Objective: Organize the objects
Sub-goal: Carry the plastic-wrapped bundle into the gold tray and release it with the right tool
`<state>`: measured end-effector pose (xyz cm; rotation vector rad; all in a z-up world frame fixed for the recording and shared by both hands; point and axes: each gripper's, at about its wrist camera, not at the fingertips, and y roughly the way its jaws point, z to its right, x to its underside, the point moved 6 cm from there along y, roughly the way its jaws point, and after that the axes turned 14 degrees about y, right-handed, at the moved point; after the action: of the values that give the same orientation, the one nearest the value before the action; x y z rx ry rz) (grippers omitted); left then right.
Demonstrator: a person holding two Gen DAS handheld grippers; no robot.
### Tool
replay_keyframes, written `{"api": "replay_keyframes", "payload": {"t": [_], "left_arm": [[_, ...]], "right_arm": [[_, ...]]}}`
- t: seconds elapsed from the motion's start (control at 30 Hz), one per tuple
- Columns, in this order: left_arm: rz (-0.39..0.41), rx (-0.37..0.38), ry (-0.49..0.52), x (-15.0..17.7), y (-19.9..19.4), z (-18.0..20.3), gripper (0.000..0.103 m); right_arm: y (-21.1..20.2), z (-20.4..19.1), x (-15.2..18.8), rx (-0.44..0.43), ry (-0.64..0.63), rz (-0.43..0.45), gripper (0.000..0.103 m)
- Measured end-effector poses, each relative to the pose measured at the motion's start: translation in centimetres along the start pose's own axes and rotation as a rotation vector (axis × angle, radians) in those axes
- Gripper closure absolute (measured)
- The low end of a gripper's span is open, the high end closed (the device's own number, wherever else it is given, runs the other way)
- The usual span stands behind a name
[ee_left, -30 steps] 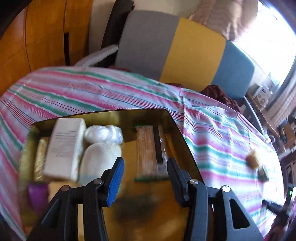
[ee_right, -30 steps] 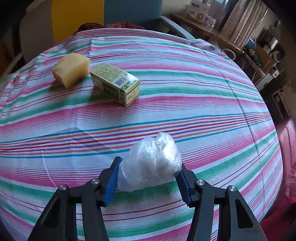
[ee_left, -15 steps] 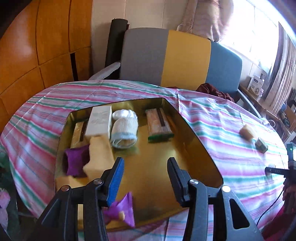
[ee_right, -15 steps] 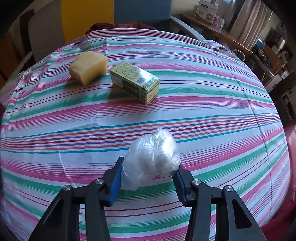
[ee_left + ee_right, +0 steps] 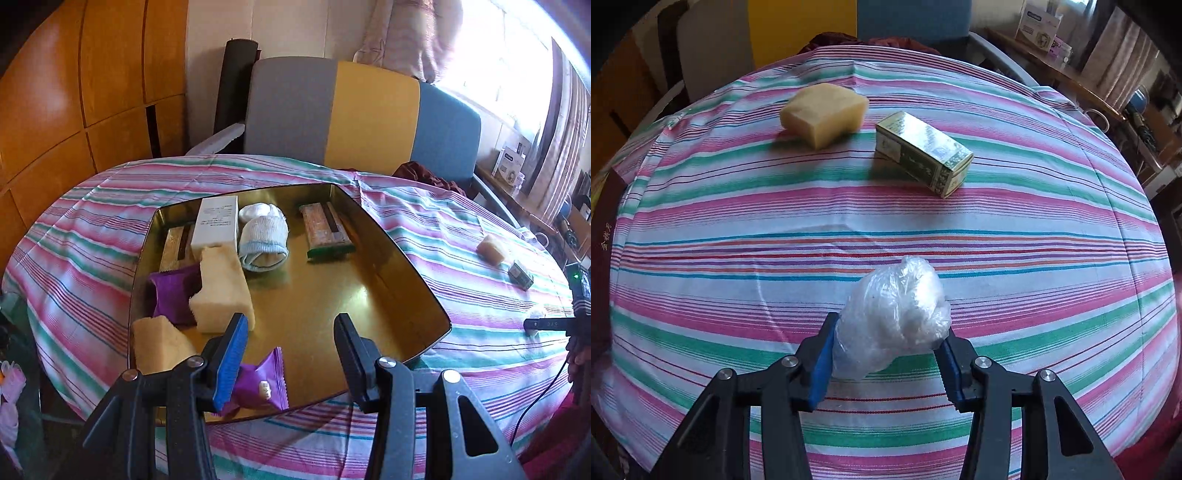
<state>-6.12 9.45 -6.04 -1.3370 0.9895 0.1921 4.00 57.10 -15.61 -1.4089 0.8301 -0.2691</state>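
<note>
Your left gripper (image 5: 291, 345) hangs with its jaws spread wide and nothing between them, angled downward. Your right gripper (image 5: 886, 356) is clamped on a plastic bag (image 5: 894, 321), both blue pads (image 5: 822, 369) pressing its sides, pointing forward and down.

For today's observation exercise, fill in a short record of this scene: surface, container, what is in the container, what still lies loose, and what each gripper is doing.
surface: striped tablecloth
container: gold tray
in tray: white carton, rolled sock, snack bar, two purple packets, sponge blocks
loose on cloth: yellow sponge, green box
left gripper: open, empty, above the tray's near edge
right gripper: shut on plastic-wrapped bundle
</note>
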Motion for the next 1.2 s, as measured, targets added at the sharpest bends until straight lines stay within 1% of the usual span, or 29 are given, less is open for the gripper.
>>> {"api": "replay_keyframes", "payload": {"t": [0.2,0.3,0.47,0.53,0.73,0.93,1.03,1.2], "left_arm": [[-0.003,0.009,-0.005,0.4,0.0,-0.3,0.054],[-0.003,0.011,-0.014,0.6,-0.1,-0.6,0.054],[-0.005,0.007,-0.028,0.9,-0.2,-1.2,0.054],[-0.007,0.006,-0.033,1.0,-0.2,-1.4,0.054],[-0.001,-0.001,-0.068,1.4,-0.6,-2.9,0.054],[0.010,-0.035,-0.117,1.7,-1.4,-5.4,0.054],[0.017,-0.051,-0.139,1.8,-1.8,-6.6,0.054],[0.010,-0.068,-0.171,2.4,-1.6,-8.1,0.054]], "right_arm": [[-0.4,-2.0,0.9,-0.012,-0.037,-0.014,0.053],[-1.2,-3.5,1.0,-0.049,-0.051,-0.008,0.053],[-3.5,-8.0,1.3,-0.152,-0.095,0.020,0.053],[-4.8,-10.5,1.6,-0.199,-0.122,0.034,0.053],[-9.3,-19.2,3.8,-0.354,-0.213,0.063,0.053],[-11.6,-27.1,5.9,-0.481,-0.316,0.057,0.053],[-11.6,-31.3,7.2,-0.521,-0.368,0.037,0.053],[-9.2,-36.4,8.8,-0.528,-0.413,-0.019,0.052]]}}
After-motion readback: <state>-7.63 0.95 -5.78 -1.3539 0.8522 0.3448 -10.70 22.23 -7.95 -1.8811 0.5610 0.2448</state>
